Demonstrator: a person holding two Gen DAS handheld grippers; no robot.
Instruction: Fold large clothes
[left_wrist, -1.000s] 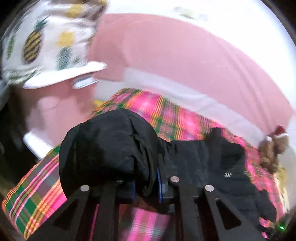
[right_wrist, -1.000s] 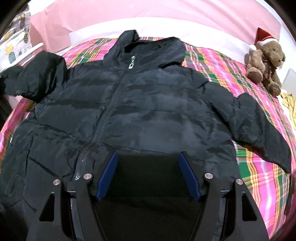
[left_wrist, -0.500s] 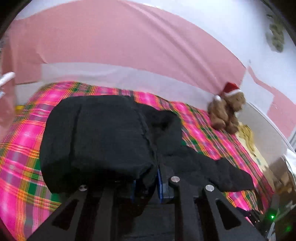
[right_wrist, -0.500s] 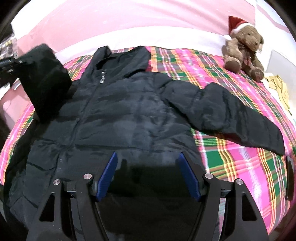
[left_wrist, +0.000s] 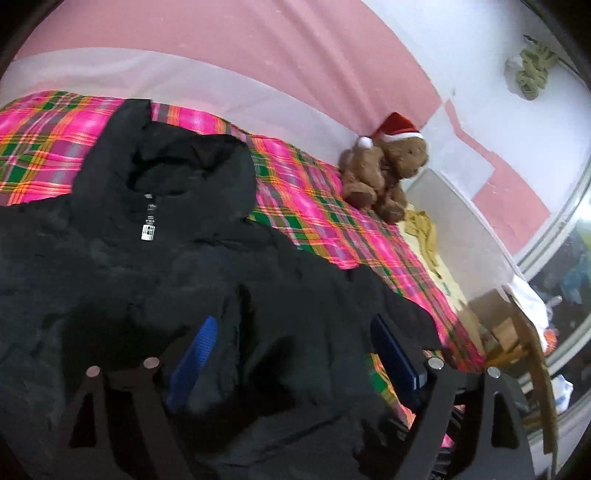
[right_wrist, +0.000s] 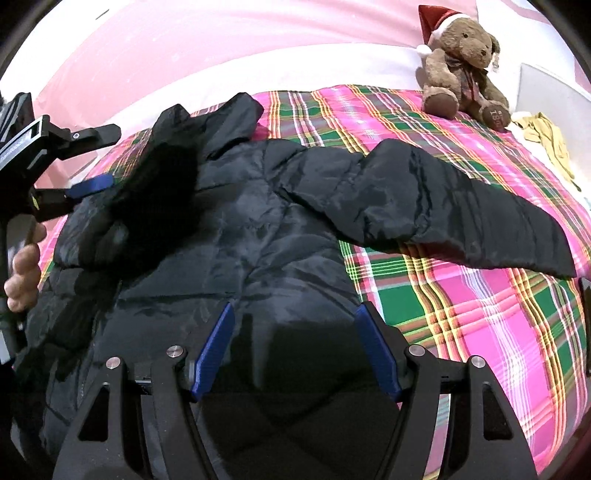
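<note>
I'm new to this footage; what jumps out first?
A big black puffer jacket sprawls across the bright pink-and-green plaid bedspread, one sleeve stretched out to the right. A brown teddy bear in a Santa hat sits at the bed's far right corner.

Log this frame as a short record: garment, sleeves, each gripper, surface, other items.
garment: black puffer jacket, front up, zipped
sleeves: one folded in over the chest; other sleeve stretched out on the blanket
left gripper: open, over the jacket, holding nothing
right gripper: open, above the hem
surface: plaid blanket on a bed
other items: teddy bear in a Santa hat, against the wall
</note>
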